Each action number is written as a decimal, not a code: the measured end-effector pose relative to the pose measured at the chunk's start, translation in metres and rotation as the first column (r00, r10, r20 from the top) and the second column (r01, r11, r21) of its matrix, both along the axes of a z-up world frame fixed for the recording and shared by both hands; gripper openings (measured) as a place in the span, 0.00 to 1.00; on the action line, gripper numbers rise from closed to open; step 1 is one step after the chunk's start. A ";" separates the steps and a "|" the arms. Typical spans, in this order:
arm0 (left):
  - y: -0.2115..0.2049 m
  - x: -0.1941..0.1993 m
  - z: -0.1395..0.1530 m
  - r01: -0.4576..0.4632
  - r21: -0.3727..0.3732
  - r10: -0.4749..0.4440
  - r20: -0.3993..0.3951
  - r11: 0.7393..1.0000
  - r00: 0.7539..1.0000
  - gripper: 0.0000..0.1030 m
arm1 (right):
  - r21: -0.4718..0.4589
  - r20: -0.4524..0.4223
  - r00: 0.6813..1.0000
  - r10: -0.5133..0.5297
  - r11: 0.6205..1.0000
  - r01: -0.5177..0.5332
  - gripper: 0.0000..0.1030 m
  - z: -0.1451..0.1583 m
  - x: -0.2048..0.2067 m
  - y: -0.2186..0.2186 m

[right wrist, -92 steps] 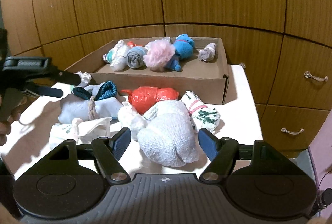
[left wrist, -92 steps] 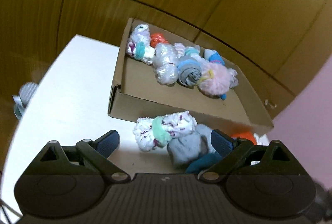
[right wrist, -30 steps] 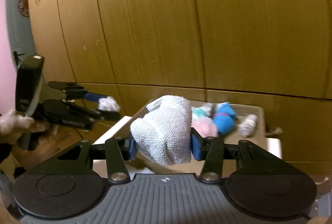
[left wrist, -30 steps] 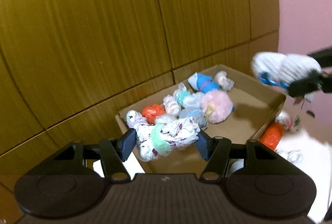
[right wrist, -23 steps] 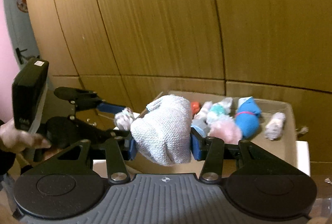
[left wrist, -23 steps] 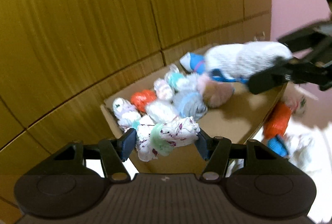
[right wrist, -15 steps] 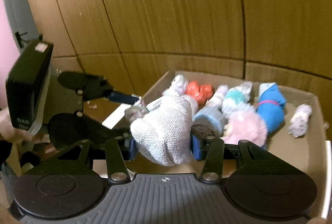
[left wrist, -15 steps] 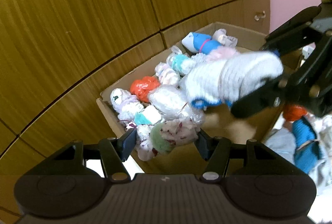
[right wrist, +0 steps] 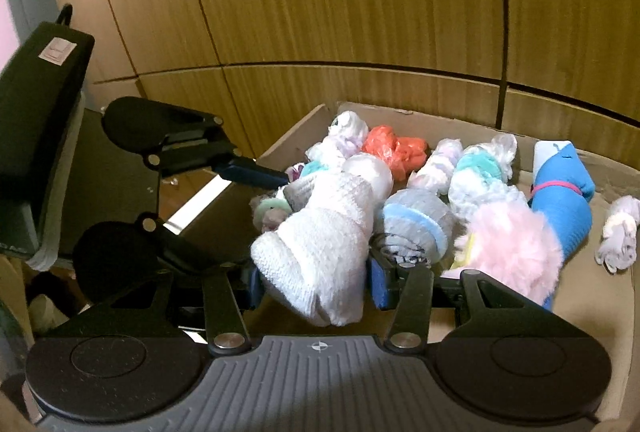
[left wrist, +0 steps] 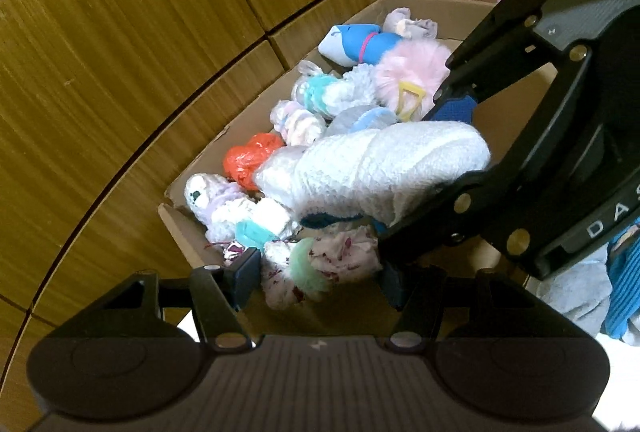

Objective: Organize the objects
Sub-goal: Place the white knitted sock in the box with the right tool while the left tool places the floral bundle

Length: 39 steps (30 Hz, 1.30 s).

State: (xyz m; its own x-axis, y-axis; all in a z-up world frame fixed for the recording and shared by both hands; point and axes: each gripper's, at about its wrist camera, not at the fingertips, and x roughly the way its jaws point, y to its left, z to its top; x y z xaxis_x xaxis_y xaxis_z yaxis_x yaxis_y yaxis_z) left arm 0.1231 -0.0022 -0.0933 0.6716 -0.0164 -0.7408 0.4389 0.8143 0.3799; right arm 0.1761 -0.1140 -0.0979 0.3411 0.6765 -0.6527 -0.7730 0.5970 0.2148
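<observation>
Wood-panelled wall, cardboard box [right wrist: 608,332] holding sock bundles [right wrist: 424,222]

I see the cardboard box [right wrist: 612,168] ahead of both tongs, rolled bundles [right wrist: 432,168] in a row inside along its far wall. The knit bundle [right wrist: 320,252] sits between the right gripper [right wrist: 314,282] fingers, above the left gripper [left wrist: 316,280] and its floral bundle [left wrist: 316,268].

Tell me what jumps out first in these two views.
Both grippers are loaded over the cardboard box: the right gripper clamps a white knit sock bundle, the left gripper a floral bundle with a green band. Behind them, a fluffy pink bundle and an orange one stand out.
</observation>
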 end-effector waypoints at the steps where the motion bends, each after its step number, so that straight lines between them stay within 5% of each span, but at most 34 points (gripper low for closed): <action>1: 0.001 -0.001 0.002 -0.002 -0.004 0.002 0.002 1.000 1.000 0.59 | -0.003 0.004 1.000 0.004 1.000 -0.004 0.56 0.001 0.000 0.000; 8: 0.004 -0.007 0.010 -0.019 -0.007 0.020 0.022 1.000 1.000 0.69 | 0.010 0.011 1.000 -0.011 1.000 0.011 0.67 0.005 0.000 -0.008; 26: 0.016 -0.040 0.035 -0.037 -0.015 0.038 0.069 0.999 0.997 0.79 | -0.012 -0.009 1.000 0.000 1.000 0.000 0.59 0.014 -0.027 -0.012; 34: 0.045 -0.060 0.046 -0.141 -0.130 0.151 0.076 0.981 0.986 0.81 | 0.045 -0.108 0.994 0.007 0.999 -0.002 0.59 0.009 -0.019 0.009; 39: 0.057 -0.067 0.049 -0.212 -0.234 0.232 0.062 0.949 0.971 0.81 | 0.048 -0.133 0.991 0.004 0.999 0.003 0.60 0.008 -0.019 0.018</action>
